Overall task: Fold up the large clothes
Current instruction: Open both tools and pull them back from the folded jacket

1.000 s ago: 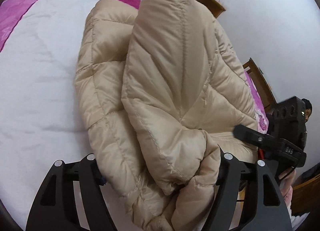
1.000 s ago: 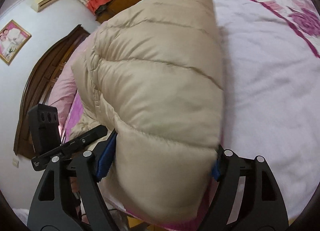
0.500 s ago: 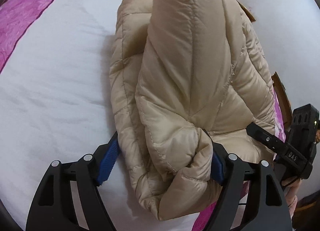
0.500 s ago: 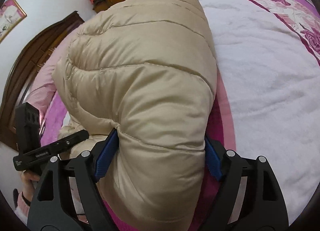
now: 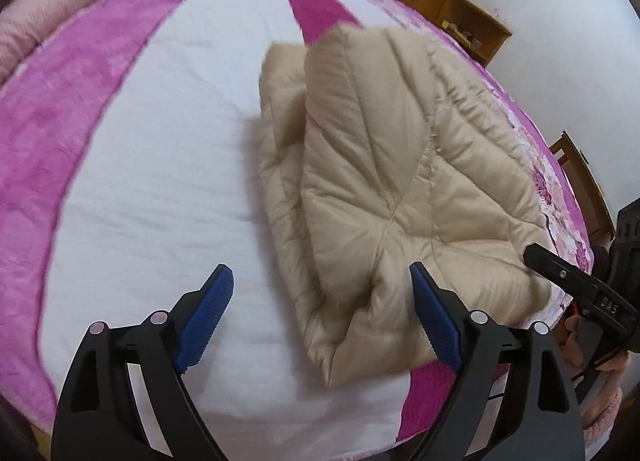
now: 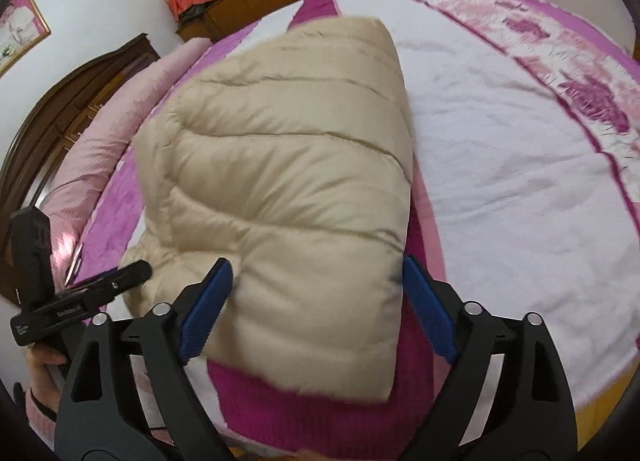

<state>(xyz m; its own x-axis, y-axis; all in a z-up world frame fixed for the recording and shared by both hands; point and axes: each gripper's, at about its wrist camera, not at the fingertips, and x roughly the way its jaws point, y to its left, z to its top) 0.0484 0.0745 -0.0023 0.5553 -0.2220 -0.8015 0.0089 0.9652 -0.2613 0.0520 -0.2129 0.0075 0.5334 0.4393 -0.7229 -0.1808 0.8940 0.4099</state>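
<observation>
Left wrist view, left to right. Bed cover (image 5: 132, 165): white plush centre with magenta bands, the widest band curving from 9 o'clock up to 11 o'clock. Left gripper (image 5: 320, 297): 2 black fingers with blue ribbed pads (image 5: 206, 325), jaws wide and opening; the pad at 7 o'clock hangs over bare white cover, the pad at 5 o'clock stands just beside the near corner of the jacket, and neither presses on it, so nothing is held. Puffer jacket (image 5: 384, 189): beige, quilted in puffy channels with visible stitch lines, folded into a thick stack of at least 2 layers, lying from centre toward 3 o'clock on the cover near the bed's near edge; its near corner bulges in soft creases. At 4 o'clock, the other gripper's black finger, with a hand behind it.

Right wrist view, left to right. At 8 o'clock, the other gripper and a hand (image 6: 42, 373) in a pink sleeve. Right gripper (image 6: 316, 301): jaws wide and opening, the jacket's near end between them; the pad at 5 o'clock sits at the fabric edge, contact uncertain, and the bundle rests on the bed. Jacket (image 6: 288, 181): a rounded, smooth-topped bundle with horizontal channels, filling the centre. Floral magenta border (image 6: 580, 93) from 1 to 3 o'clock
</observation>
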